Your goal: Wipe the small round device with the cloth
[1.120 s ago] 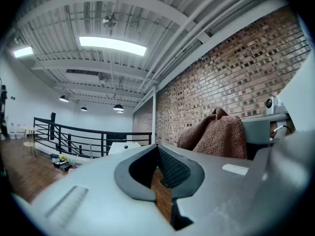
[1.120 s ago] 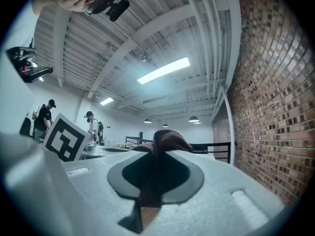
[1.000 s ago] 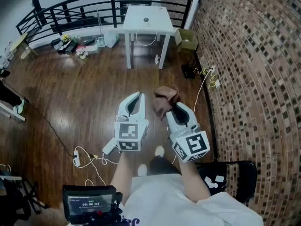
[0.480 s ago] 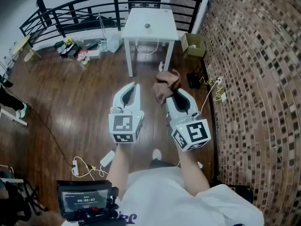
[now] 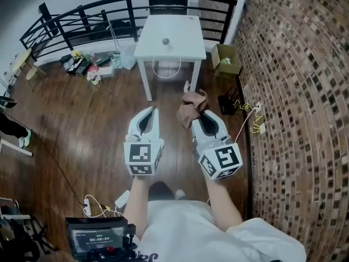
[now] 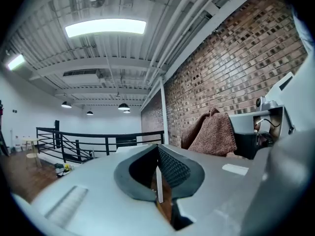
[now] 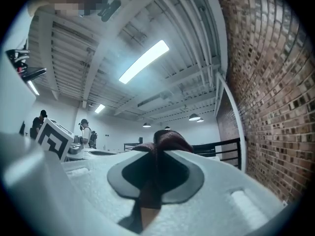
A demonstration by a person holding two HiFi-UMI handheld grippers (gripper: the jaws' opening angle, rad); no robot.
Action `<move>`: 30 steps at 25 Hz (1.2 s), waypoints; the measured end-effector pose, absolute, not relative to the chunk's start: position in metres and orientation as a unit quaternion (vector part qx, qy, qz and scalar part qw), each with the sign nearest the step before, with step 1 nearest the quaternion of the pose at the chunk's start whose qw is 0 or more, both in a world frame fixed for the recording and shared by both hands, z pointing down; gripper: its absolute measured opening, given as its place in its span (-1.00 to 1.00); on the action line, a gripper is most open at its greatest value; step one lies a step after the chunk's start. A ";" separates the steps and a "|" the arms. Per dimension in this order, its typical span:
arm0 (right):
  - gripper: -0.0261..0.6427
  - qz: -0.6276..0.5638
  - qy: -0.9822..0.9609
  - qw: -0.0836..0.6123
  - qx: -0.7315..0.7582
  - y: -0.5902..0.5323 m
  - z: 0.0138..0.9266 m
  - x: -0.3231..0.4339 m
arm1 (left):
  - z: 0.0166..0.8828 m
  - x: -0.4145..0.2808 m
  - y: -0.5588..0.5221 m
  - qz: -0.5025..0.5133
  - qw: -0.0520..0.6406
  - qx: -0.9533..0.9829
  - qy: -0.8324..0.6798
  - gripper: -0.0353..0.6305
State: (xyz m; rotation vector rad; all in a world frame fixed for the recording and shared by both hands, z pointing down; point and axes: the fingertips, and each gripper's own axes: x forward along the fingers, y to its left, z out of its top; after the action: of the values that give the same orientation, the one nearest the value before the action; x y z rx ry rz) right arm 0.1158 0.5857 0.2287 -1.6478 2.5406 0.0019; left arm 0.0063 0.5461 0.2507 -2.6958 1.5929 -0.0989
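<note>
Two tongs: right tongs (image 5: pixel 200 116) clenched on brown cloth (image 5: pixel 191 103); left tongs (image 5: pixel 151 109) closed, tips touching.

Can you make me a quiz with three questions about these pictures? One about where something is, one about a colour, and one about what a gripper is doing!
1. Where is the small round device?
A. on the wooden floor
B. on the white table
C. in a cardboard box

2. What colour is the cloth?
A. brown
B. bright blue
C. yellow

3. What is the right gripper doing?
A. it is open and empty
B. it is shut on the cloth
C. it is shut on a cable

Answers:
1 B: the device sits on the table's top, far ahead of both grippers.
2 A: the cloth is brown in every view.
3 B: the right gripper view shows the cloth pinched between its jaws.
</note>
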 end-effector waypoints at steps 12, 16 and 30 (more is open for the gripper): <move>-0.82 0.000 0.842 0.032 -0.538 0.376 0.256 0.068 | 0.279 -0.024 0.327 -0.021 -0.007 -0.871 0.491 -0.85; -0.82 0.014 0.836 0.027 -0.549 0.293 0.239 0.048 | 0.265 -0.046 0.239 -0.015 -0.008 -0.877 0.480 -0.85; -0.81 -0.027 0.817 0.013 -0.576 0.103 0.281 0.072 | 0.313 -0.029 0.055 -0.050 -0.042 -0.891 0.450 -0.85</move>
State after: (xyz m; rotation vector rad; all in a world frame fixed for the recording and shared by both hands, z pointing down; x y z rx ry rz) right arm 0.0718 0.1027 0.2814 -1.7931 2.5458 -0.0832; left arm -0.0289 0.0549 0.3135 -2.8758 1.4523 -0.1601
